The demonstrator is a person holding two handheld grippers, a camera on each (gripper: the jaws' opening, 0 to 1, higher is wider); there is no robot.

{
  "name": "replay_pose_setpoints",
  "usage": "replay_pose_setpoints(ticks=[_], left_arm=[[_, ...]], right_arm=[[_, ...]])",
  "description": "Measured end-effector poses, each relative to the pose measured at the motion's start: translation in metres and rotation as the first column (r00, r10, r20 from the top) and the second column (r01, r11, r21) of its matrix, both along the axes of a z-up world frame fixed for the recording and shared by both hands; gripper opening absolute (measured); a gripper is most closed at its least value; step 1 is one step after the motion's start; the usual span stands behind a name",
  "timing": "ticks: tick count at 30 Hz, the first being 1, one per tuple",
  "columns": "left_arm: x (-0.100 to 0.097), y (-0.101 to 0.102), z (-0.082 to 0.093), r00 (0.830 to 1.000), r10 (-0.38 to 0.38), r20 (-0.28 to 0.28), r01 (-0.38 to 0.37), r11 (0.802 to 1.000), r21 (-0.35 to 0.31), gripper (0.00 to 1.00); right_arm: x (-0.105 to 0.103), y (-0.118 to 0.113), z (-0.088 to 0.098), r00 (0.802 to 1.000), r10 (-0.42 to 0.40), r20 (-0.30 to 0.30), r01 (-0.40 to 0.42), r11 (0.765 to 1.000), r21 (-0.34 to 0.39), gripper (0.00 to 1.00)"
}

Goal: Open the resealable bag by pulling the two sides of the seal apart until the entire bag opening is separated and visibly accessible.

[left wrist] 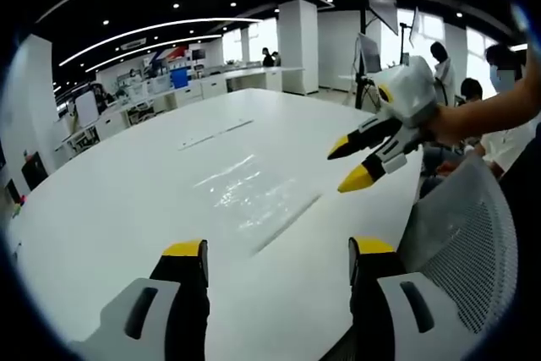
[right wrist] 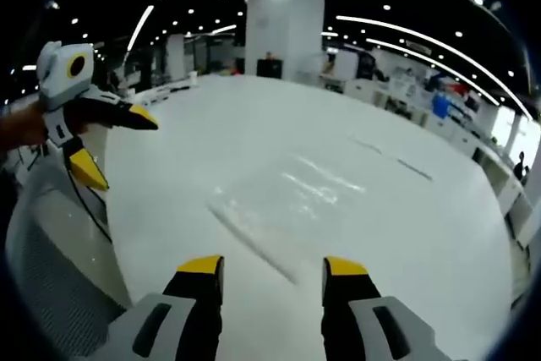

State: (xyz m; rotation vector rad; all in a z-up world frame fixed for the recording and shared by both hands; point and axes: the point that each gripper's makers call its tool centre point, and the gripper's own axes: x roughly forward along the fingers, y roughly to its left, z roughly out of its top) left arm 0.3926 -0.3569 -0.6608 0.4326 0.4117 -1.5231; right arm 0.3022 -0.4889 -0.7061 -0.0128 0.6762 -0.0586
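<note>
A clear resealable bag [left wrist: 254, 196] lies flat on the white table [left wrist: 127, 166], hard to see but for its glints and a dark seal edge on its near side. In the left gripper view my left gripper [left wrist: 277, 251] hovers open just short of the bag, with nothing between its jaws. My right gripper [left wrist: 353, 165] comes in from the right, held by a hand, open, above the table beside the bag. In the right gripper view the bag [right wrist: 287, 196] lies ahead of my open right gripper [right wrist: 273, 266]. The left gripper [right wrist: 114, 145] hangs open at the left.
A grey mesh chair back [left wrist: 469, 243] stands at the table's near edge [right wrist: 51, 259]. Two thin strips [left wrist: 215, 134] lie farther along the table. Desks, a white pillar [right wrist: 283, 27] and several people stand in the office behind.
</note>
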Motion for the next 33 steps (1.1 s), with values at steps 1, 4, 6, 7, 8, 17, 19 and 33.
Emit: replay_pose_setpoints(ticks=[1, 4, 6, 7, 8, 17, 19, 33], left_arm=[[0.0, 0.001, 0.0, 1.0, 0.001, 0.001, -0.001, 1.0, 0.001, 0.66], [0.0, 0.003, 0.001, 1.0, 0.004, 0.002, -0.004, 1.0, -0.001, 0.68], [-0.001, 0.005, 0.001, 1.0, 0.004, 0.004, -0.004, 1.0, -0.002, 0.69], [-0.001, 0.005, 0.001, 1.0, 0.003, 0.004, -0.003, 1.0, -0.004, 0.69], [-0.002, 0.007, 0.002, 1.0, 0.004, 0.002, -0.004, 1.0, -0.01, 0.69], [-0.003, 0.015, 0.004, 1.0, 0.017, -0.001, -0.017, 0.999, -0.029, 0.73], [-0.003, 0.017, 0.004, 1.0, 0.023, -0.002, -0.023, 0.999, -0.029, 0.73], [-0.006, 0.024, 0.009, 1.0, 0.013, 0.008, -0.013, 0.998, -0.056, 0.9]], right_arm=[[-0.002, 0.001, 0.003, 1.0, -0.009, 0.01, 0.009, 1.0, 0.007, 0.47], [-0.007, 0.002, 0.007, 0.999, -0.022, 0.023, 0.021, 1.0, 0.015, 0.49], [-0.009, 0.004, 0.012, 0.999, -0.028, 0.043, 0.028, 0.999, 0.023, 0.49], [-0.009, 0.006, 0.015, 0.998, -0.03, 0.06, 0.028, 0.999, 0.03, 0.5], [-0.01, 0.008, 0.018, 0.996, -0.033, 0.078, 0.03, 0.999, 0.04, 0.5], [-0.024, 0.019, 0.026, 0.993, -0.042, 0.106, 0.034, 0.997, 0.074, 0.6], [-0.026, 0.023, 0.026, 0.993, -0.043, 0.106, 0.034, 0.996, 0.082, 0.61], [-0.038, 0.035, 0.034, 0.982, -0.09, 0.164, 0.072, 0.991, 0.109, 0.75]])
